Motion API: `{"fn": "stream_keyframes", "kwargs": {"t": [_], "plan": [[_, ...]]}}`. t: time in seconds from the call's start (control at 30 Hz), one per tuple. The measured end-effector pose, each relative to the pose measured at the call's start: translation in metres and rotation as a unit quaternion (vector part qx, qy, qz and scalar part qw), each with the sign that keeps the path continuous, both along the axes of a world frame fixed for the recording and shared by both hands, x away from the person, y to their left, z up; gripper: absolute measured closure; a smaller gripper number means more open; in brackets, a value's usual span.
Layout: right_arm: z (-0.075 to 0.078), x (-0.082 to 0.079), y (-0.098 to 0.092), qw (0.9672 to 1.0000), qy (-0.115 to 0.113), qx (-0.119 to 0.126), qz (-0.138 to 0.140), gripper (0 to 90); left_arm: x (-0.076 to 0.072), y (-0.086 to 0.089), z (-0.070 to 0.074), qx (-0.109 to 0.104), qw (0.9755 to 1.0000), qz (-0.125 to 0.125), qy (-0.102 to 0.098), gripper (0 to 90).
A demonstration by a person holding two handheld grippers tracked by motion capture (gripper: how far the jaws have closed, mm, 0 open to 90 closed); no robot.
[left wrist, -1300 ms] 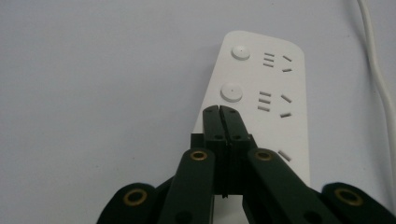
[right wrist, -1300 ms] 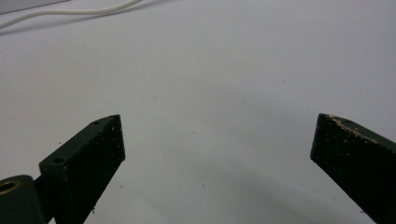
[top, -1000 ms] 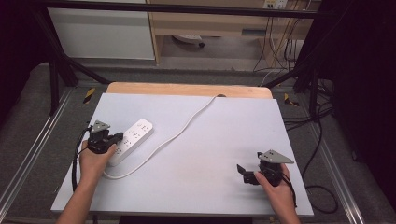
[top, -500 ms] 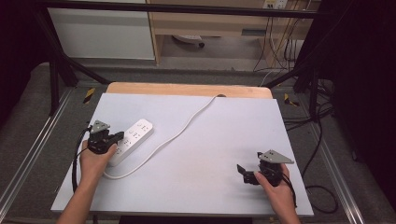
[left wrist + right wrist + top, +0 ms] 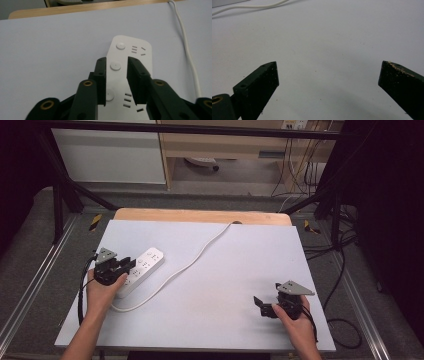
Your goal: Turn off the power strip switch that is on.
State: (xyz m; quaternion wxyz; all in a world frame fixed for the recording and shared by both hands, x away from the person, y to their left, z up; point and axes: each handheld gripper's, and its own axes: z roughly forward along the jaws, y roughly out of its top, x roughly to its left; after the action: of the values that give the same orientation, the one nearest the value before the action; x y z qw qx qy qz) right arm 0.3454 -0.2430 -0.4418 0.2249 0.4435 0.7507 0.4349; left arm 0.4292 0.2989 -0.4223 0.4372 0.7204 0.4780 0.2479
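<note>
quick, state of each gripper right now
left gripper: jaws partly open over the power strip, not gripping it
right gripper: wide open, holding nothing

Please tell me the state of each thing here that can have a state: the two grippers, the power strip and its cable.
Left gripper: partly open, jaws over the strip's top, gripping nothing.
Right gripper: wide open, empty, over bare table.
Power strip: flat on the table, nothing plugged into the sockets that show.
Cable: slack, curving across the table to the far edge.
</note>
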Motion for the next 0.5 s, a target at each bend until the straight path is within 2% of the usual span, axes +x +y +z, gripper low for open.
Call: {"fn": "stream_keyframes", "kwargs": {"t": [0.1,0.3,0.43,0.5], "plan": [[0.0001,0.0,-0.0001,1.0,0.0,0.0,0.0,3.5,0.0001,-0.0022,-0.0004,0.002,1.0,-0.001,-0.009,60.2],[0.0004,-0.0001,-0.0006,1.0,-0.002,0.001,-0.001,3.5,-0.0013,-0.0037,0.0028,-0.014,0.9997,-0.003,-0.018,44.2],[0.0005,-0.0002,-0.0004,1.0,-0.002,0.001,0.0,3.5,-0.0029,-0.0056,0.0051,-0.013,0.9997,-0.003,-0.021,38.0],[0.0006,-0.0001,-0.0004,1.0,-0.002,0.0,0.0,3.5,-0.0033,-0.0071,0.0066,-0.015,0.9995,-0.002,-0.027,31.1]]}}
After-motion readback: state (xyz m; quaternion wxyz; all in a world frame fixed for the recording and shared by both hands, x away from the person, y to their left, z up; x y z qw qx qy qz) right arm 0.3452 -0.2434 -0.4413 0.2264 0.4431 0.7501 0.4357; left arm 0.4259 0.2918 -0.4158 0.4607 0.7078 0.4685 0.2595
